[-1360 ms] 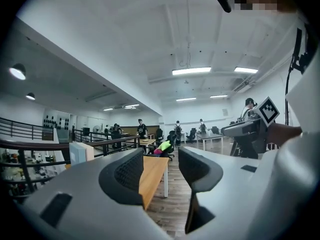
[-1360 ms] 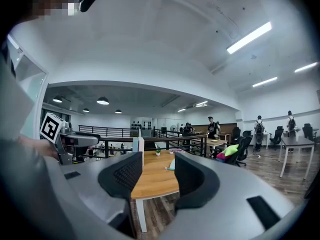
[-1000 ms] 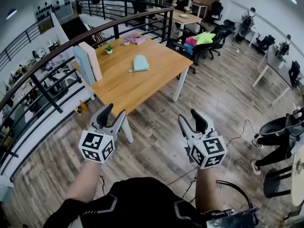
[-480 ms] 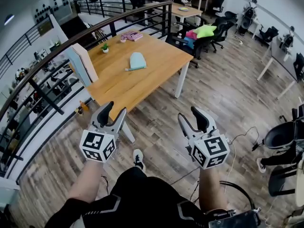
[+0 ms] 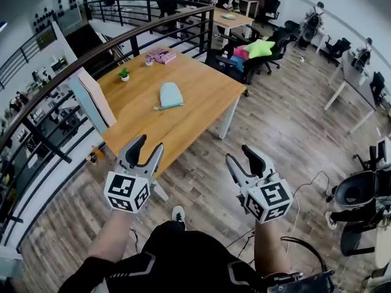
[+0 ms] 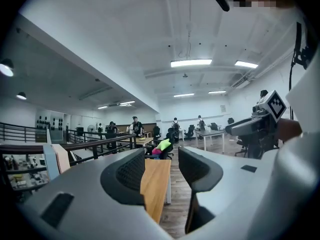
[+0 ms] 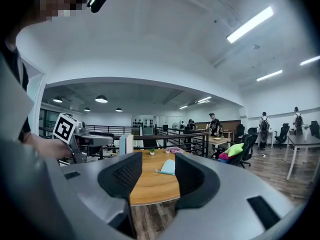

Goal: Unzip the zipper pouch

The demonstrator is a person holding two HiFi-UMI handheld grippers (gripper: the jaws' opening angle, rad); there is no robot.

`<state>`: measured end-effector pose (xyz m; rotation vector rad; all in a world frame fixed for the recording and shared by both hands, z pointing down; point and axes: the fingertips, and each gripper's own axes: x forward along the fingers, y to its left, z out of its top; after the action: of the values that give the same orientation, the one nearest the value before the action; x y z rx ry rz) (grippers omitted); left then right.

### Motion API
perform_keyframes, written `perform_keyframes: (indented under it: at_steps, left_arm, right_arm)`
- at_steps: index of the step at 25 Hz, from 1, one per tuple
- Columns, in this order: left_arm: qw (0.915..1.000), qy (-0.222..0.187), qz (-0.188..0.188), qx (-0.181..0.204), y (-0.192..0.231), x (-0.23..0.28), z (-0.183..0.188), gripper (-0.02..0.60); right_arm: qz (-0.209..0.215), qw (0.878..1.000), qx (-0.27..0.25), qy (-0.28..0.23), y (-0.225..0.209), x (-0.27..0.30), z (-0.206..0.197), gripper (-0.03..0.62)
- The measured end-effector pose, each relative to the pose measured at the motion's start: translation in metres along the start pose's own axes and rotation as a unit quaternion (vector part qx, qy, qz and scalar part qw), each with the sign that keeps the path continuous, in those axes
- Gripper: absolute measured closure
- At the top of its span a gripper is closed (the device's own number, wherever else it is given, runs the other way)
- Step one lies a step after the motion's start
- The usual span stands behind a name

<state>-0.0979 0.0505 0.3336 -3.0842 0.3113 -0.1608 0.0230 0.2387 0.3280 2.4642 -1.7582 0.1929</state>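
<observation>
A light blue zipper pouch [image 5: 170,94] lies flat near the middle of a wooden table [image 5: 183,124], its pull tab pointing left. The pouch [image 7: 168,167] also shows far off between the right gripper's jaws. My left gripper [image 5: 146,149] is held in the air just short of the table's near edge, open and empty. My right gripper [image 5: 243,158] hangs over the floor to the right of the table, open and empty. Both are well short of the pouch. In the left gripper view only the table's edge [image 6: 155,184] shows between the jaws.
On the table stand a small potted plant [image 5: 124,74], a pink book [image 5: 160,55] at the far end and upright boards [image 5: 91,99] on the left side. A black railing [image 5: 73,66] runs along the left. Office chairs [image 5: 247,54] with bright cushions stand behind the table.
The person has walked toward the table; it and the pouch sit nearer and lower in the head view. Both grippers stay open and empty.
</observation>
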Motion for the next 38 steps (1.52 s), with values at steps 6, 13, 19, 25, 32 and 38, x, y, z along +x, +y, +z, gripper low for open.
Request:
perform_keyframes:
  at_steps: [6,13,19,25,32,38]
  left_arm:
    - [0.9999,-0.009,-0.01,-0.008,0.06,0.048,0.009,0.359]
    - [0.9994,-0.019,-0.027,-0.003,0.109,0.083,0.011,0.359]
    - [0.9996,-0.021,-0.018,-0.01,0.15,0.101,0.007,0.359]
    - [0.9994,-0.021,-0.014,-0.022,0.168,0.121,0.003,0.359]
    - [0.9995,-0.009,0.018,-0.025,0.18,0.138,-0.003,0.359]
    - [0.9972,0.004,0.071,-0.023,0.198,0.17,-0.006,0.359]
  right_arm:
    - [-0.007,1.0,0.01,0.007,-0.012,0.073,0.016,0.382]
    - [-0.021,1.0,-0.003,0.016,-0.018,0.135,0.033,0.39]
    - [0.005,1.0,-0.013,0.016,-0.006,0.184,0.04,0.395]
    - [0.011,1.0,-0.008,0.021,-0.02,0.216,0.038,0.395]
    - [0.052,0.999,-0.001,0.013,-0.035,0.26,0.04,0.395]
    - [0.116,0.993,0.007,0.012,-0.063,0.325,0.039,0.398]
